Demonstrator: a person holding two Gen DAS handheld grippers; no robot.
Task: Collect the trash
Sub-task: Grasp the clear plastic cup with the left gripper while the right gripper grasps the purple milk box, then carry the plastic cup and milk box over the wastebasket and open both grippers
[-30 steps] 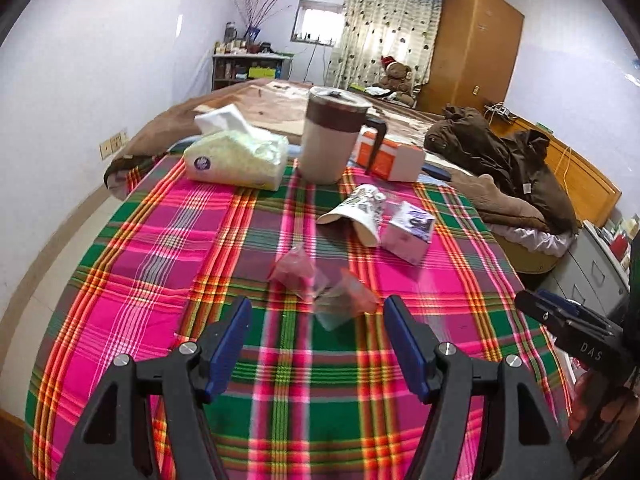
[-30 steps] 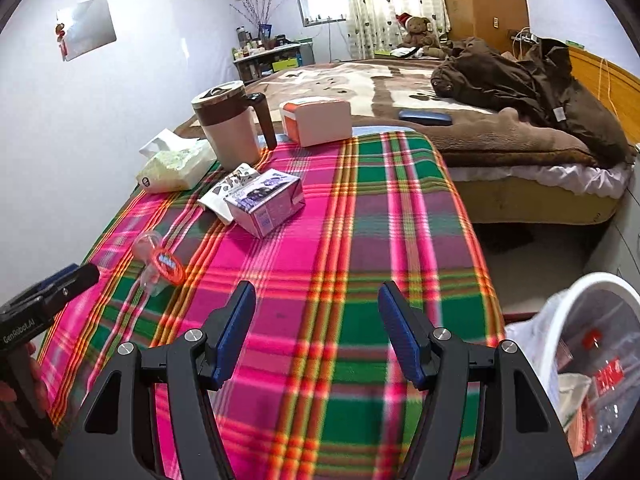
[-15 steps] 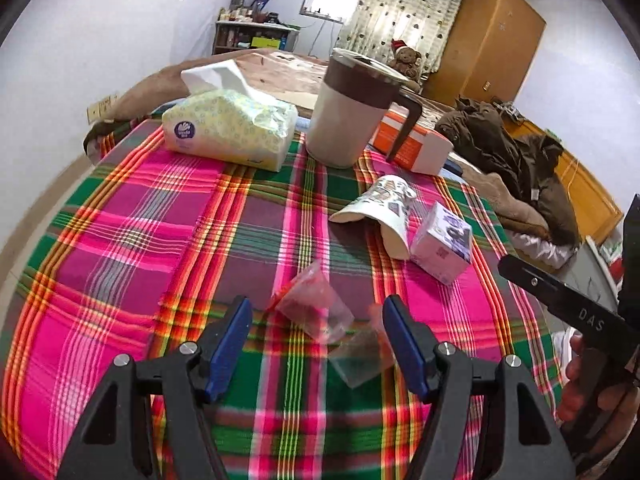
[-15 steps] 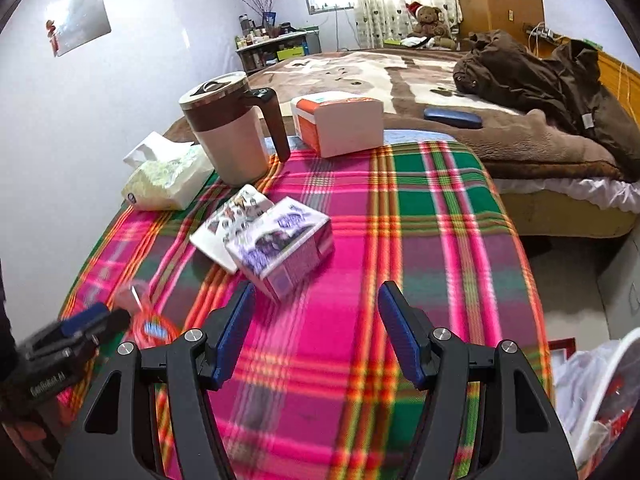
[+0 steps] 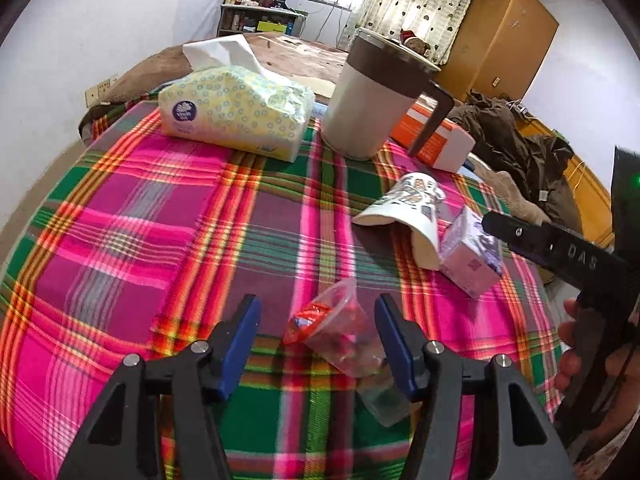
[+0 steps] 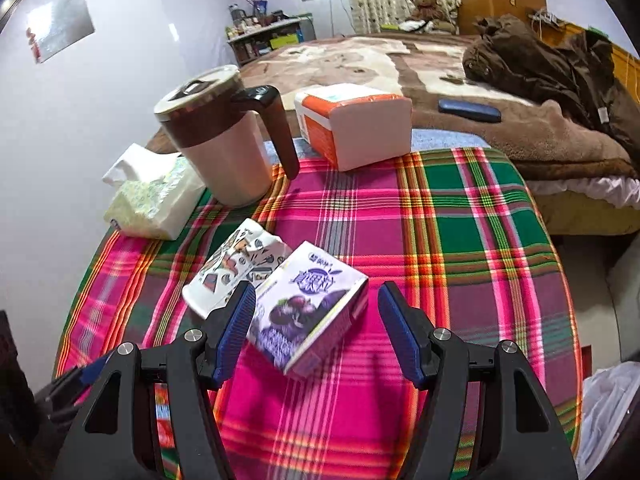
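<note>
Left wrist view: left claw [image 5: 318,342], half wide and closing, holds nothing; clear plastic cup [image 5: 336,332] lies sideways between its fingers, low in the frame.

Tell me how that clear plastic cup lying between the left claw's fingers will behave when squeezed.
The clear plastic cup looks thin-walled, so it will probably buckle. It seems empty, hence light. Lying on its side on the cloth, it may roll or slip from the left claw.

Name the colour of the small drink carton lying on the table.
Purple and white, with dark berries printed on it; the right wrist view shows it best.
</note>
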